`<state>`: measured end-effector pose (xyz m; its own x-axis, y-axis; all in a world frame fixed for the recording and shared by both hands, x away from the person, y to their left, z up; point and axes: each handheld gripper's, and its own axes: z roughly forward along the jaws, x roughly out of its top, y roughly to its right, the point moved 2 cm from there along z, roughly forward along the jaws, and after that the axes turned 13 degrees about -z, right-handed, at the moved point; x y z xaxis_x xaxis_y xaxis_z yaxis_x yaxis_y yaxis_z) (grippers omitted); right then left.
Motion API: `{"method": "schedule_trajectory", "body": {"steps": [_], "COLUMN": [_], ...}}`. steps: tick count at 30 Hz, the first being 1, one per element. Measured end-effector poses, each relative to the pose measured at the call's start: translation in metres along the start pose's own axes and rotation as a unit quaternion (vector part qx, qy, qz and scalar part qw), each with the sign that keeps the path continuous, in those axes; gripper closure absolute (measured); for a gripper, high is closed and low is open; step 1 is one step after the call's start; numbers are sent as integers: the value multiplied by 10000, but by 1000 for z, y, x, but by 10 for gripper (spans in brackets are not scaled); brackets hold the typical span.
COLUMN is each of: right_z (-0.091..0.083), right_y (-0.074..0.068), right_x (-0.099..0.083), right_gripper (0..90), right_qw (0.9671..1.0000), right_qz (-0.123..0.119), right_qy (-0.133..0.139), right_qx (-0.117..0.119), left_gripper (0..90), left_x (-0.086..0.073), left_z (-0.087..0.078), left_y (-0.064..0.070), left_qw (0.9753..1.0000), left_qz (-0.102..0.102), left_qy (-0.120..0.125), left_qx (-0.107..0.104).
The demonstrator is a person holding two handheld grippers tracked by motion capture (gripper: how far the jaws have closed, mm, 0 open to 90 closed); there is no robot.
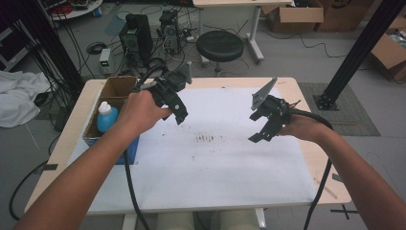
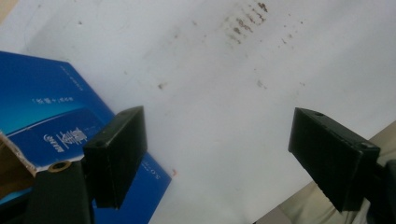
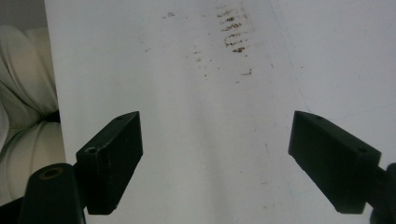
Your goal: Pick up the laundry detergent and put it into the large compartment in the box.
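Observation:
My left gripper (image 1: pixel 180 116) hangs above the white sheet (image 1: pixel 215 163) near its left side, beside the blue box. Its jaws stand wide apart in the left gripper view, gripper (image 2: pixel 217 154) open with nothing between them. My right gripper (image 1: pixel 256 136) is held above the sheet's right half, jaws pointing down and left. In the right gripper view that gripper (image 3: pixel 217 158) is open and empty over the white sheet (image 3: pixel 196 116). A patch of brown stains (image 1: pixel 206 138) marks the sheet's middle, between the two grippers.
A blue cardboard box (image 1: pixel 128 149) sits at the table's left edge, its side (image 2: pixel 42 116) close to my left jaw. Inside stands a blue bottle with a white cap (image 1: pixel 106 116). A black stool (image 1: pixel 219 46) and computer towers (image 1: pixel 136 38) stand beyond the table.

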<state>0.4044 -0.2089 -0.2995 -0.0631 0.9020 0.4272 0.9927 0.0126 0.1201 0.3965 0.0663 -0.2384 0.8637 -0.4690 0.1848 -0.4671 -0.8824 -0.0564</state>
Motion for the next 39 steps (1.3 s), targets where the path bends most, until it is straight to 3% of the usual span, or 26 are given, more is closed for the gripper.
{"method": "schedule_trajectory", "body": {"steps": [5, 16, 25, 39], "right_z": [-1, 1, 3, 4], "right_y": [-1, 0, 1, 2], "right_x": [2, 4, 3, 3], "right_gripper": [174, 174, 174, 174], "right_qw": [10000, 10000, 10000, 10000], "right_qz": [-5, -25, -14, -33], "right_qy": [11, 5, -19, 1], "right_qx": [5, 16, 30, 55], "left_gripper": [202, 203, 204, 207], "left_x": [6, 13, 16, 14], "left_z": [3, 14, 18, 19], "left_y": [12, 25, 27, 25], "left_qw": [9997, 9991, 9986, 9989], "left_qz": [227, 420, 509, 454], "left_qy": [-59, -74, -108, -86], "left_qx": [12, -23, -63, -65]}}
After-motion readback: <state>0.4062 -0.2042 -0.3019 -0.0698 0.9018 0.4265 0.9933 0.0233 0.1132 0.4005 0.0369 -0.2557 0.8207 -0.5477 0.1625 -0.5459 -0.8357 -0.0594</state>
